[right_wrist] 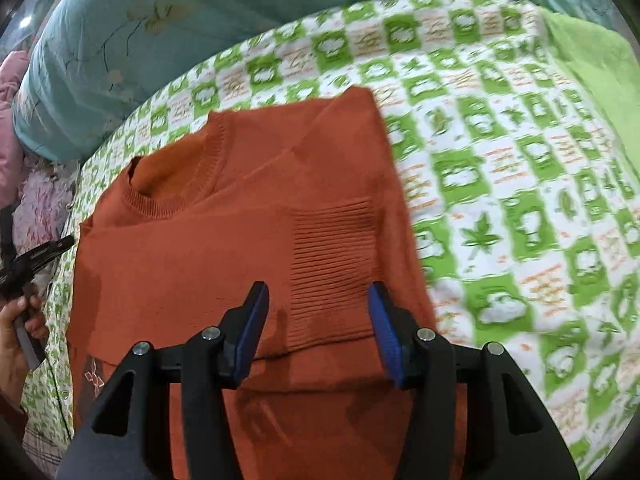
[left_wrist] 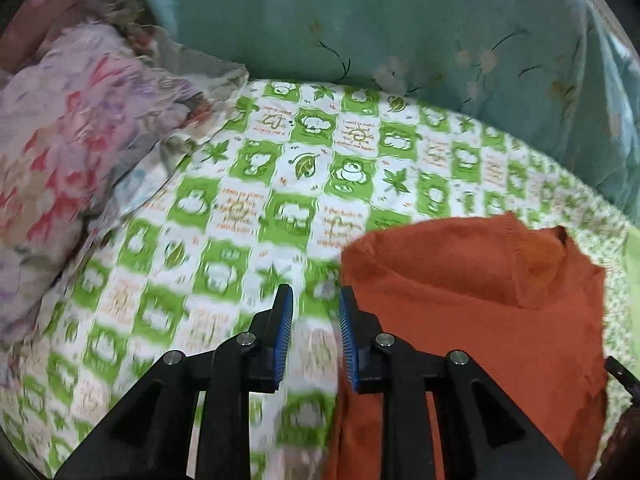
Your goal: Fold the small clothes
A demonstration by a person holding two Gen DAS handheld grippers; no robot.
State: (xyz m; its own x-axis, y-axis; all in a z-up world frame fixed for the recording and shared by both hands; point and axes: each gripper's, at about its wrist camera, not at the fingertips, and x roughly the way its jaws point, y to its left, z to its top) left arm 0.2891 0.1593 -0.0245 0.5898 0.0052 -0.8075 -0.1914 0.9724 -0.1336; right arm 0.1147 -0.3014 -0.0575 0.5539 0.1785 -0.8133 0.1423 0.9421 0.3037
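Observation:
A rust-orange knitted sweater lies flat on the bed, neckline toward the far left. One sleeve is folded across its chest, the ribbed cuff lying on top. My right gripper hovers over that cuff, open, with nothing pinched between the blue pads. In the left wrist view the sweater fills the lower right. My left gripper stands just off its left edge over the bedsheet, jaws slightly apart and empty. A hand on a black handle shows at the right wrist view's left edge.
The bed carries a green-and-white checked sheet. A teal floral quilt is bunched along the far side. A pink floral bundle of fabric lies at the left. A lime-green cloth lies at the far right.

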